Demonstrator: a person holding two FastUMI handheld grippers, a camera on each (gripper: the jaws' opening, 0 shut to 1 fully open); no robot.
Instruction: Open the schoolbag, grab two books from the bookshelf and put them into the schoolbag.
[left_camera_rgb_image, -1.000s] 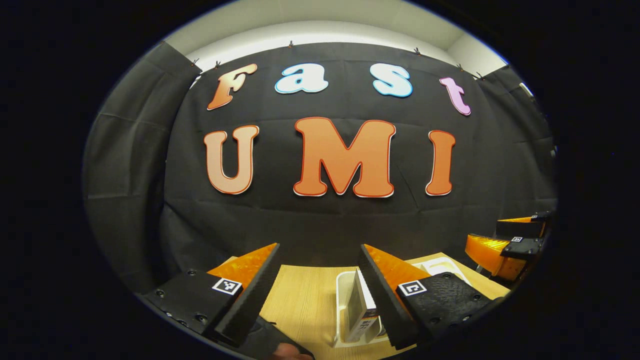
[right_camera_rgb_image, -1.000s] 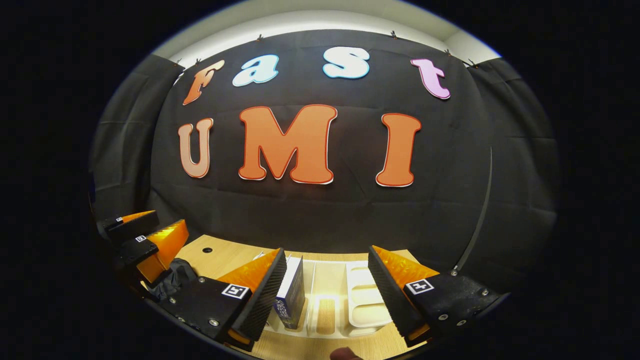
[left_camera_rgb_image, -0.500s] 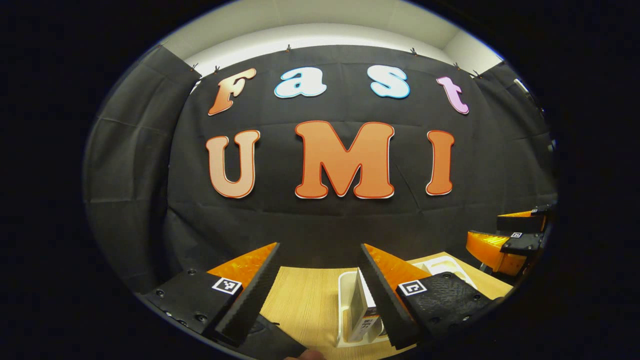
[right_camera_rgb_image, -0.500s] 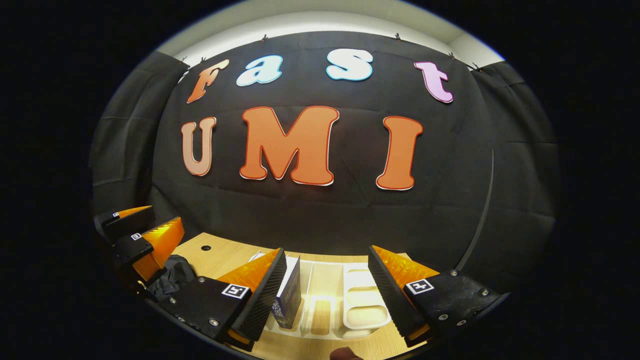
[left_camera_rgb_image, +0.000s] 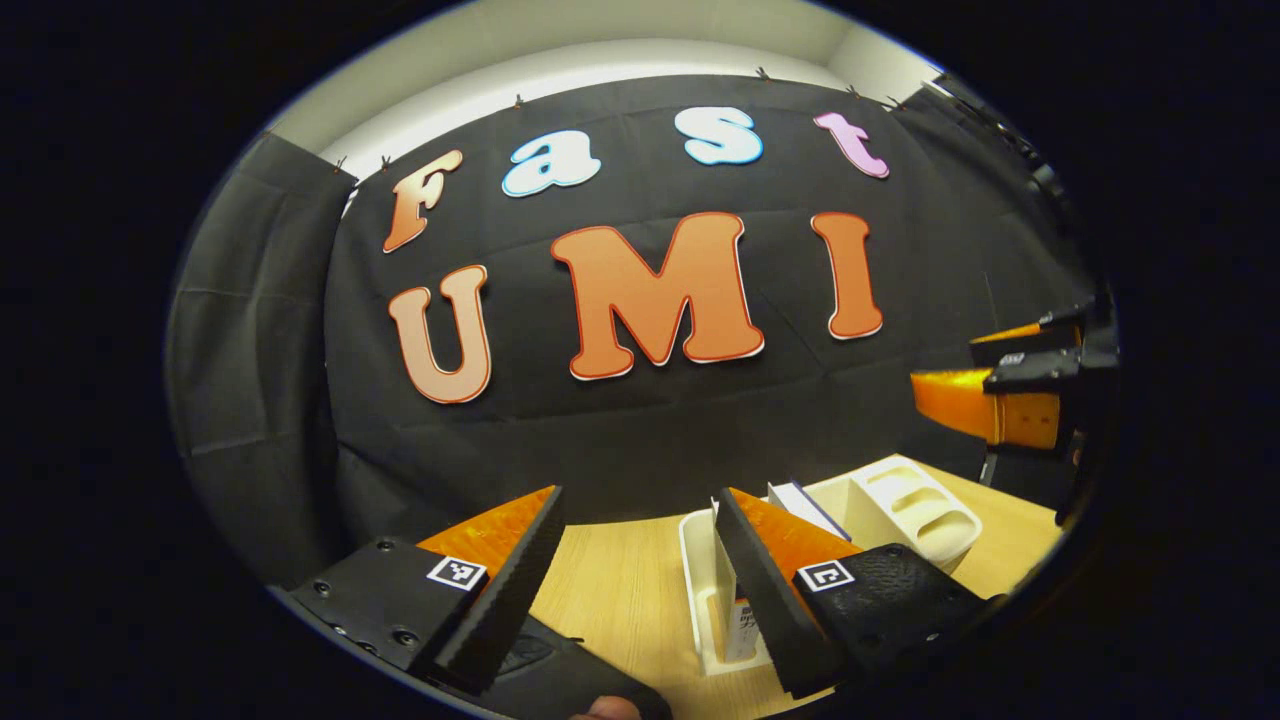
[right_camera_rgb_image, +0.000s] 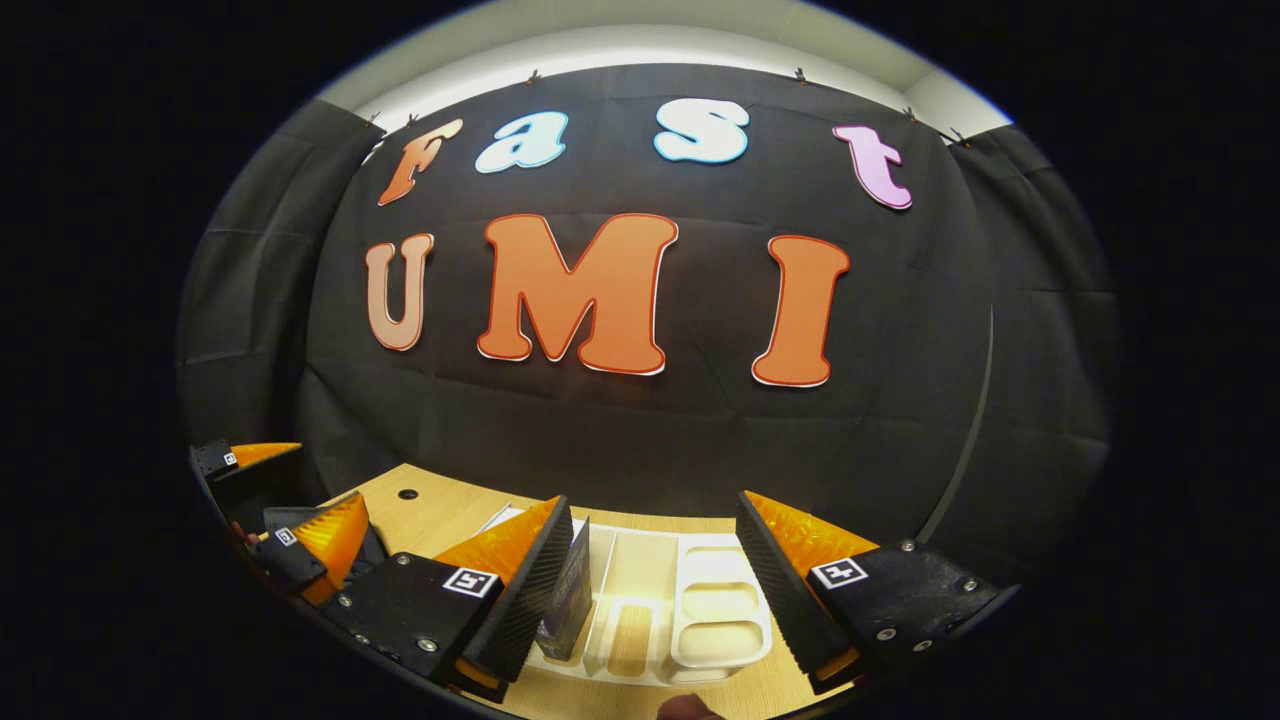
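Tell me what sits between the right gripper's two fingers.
In the right gripper view, the white bookshelf on the table lies between the open right gripper's fingers, a book standing by its left finger.

The schoolbag is cut off at the bottom edge, and a book is half hidden behind a finger.

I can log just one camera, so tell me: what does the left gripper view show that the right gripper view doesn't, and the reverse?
Left gripper view: the dark schoolbag, plain at the bottom edge, and the right claw off to the right, open. Right gripper view: the left claw at the left, open, a small hole in the tabletop, and a thin strap on the wall. Both: the wooden table, the white bookshelf and a book standing in it.
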